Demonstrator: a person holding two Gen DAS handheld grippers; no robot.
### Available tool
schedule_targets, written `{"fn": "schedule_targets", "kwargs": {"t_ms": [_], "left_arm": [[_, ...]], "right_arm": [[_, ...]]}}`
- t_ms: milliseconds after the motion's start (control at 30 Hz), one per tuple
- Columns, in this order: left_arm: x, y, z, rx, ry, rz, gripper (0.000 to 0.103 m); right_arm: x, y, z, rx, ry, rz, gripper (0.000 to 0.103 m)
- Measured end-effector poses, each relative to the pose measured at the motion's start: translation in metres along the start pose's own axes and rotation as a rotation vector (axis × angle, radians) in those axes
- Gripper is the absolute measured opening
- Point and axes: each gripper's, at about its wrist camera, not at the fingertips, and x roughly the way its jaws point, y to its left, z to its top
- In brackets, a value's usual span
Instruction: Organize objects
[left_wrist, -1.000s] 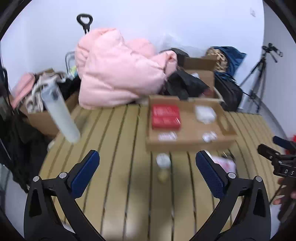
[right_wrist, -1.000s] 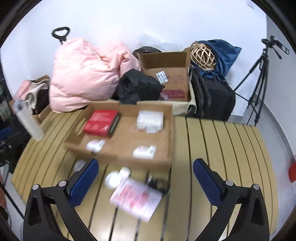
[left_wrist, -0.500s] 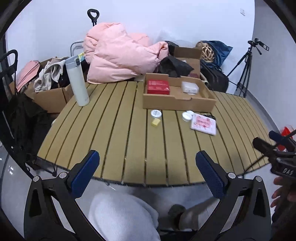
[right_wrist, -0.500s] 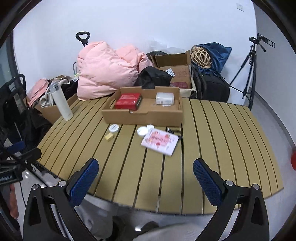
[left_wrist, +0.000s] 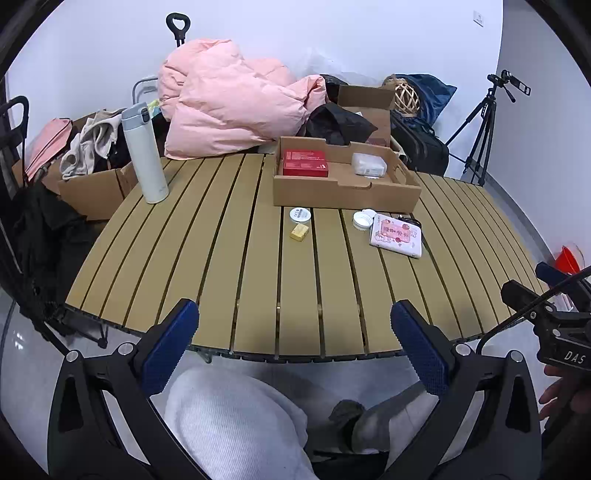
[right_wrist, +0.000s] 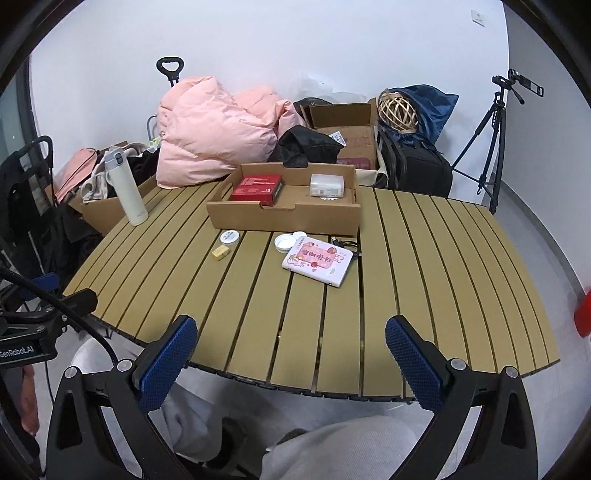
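You held the left gripper (left_wrist: 293, 345) spread wide with nothing between its blue pads, hanging off the near edge of the slatted table (left_wrist: 221, 258), above your lap. You held the right gripper (right_wrist: 290, 360) just as wide and just as bare, also short of the near edge.

Toward the far side of the table sat the cardboard tray (right_wrist: 284, 218), and inside it a red box (right_wrist: 257, 189) lay at the left and a clear plastic box (right_wrist: 327, 184) at the right, well apart. In front of the tray, on the bare slats, a small round tin (right_wrist: 229, 237) lay just beside a yellow block (right_wrist: 220, 253). To their right a white cap (right_wrist: 284, 243) lay against the corner of a pink patterned packet (right_wrist: 317, 261), with a dark cable (right_wrist: 345, 244) near the packet's far edge. A white thermos (left_wrist: 144, 153) stood upright at the table's left far corner. A pink duvet (left_wrist: 229, 114) was heaped behind the table.
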Motion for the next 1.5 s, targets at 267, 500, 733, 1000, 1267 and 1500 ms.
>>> {"fn": "schedule_targets", "kwargs": {"t_ms": [267, 500, 733, 1000, 1267, 1500], "left_arm": [[0.007, -0.001, -0.002, -0.001, 0.018, 0.01, 0.103], [0.014, -0.001, -0.003, 0.003, 0.035, 0.008, 0.103], [0.024, 0.001, -0.003, 0.0, 0.06, 0.01, 0.103], [0.047, -0.004, 0.001, 0.014, 0.1, 0.011, 0.103], [0.087, -0.026, 0.018, 0.087, 0.121, -0.02, 0.103], [0.178, -0.065, 0.055, 0.182, 0.11, -0.118, 0.098]], "right_arm": [[0.007, -0.003, -0.001, 0.003, 0.007, -0.018, 0.103], [0.013, -0.005, -0.001, 0.012, 0.018, -0.011, 0.103], [0.022, -0.007, -0.002, 0.019, 0.03, -0.013, 0.103], [0.045, -0.011, -0.005, 0.008, 0.058, -0.039, 0.103], [0.082, -0.034, -0.005, 0.009, 0.097, -0.102, 0.103], [0.147, -0.071, 0.014, 0.068, 0.142, -0.133, 0.103]]}}
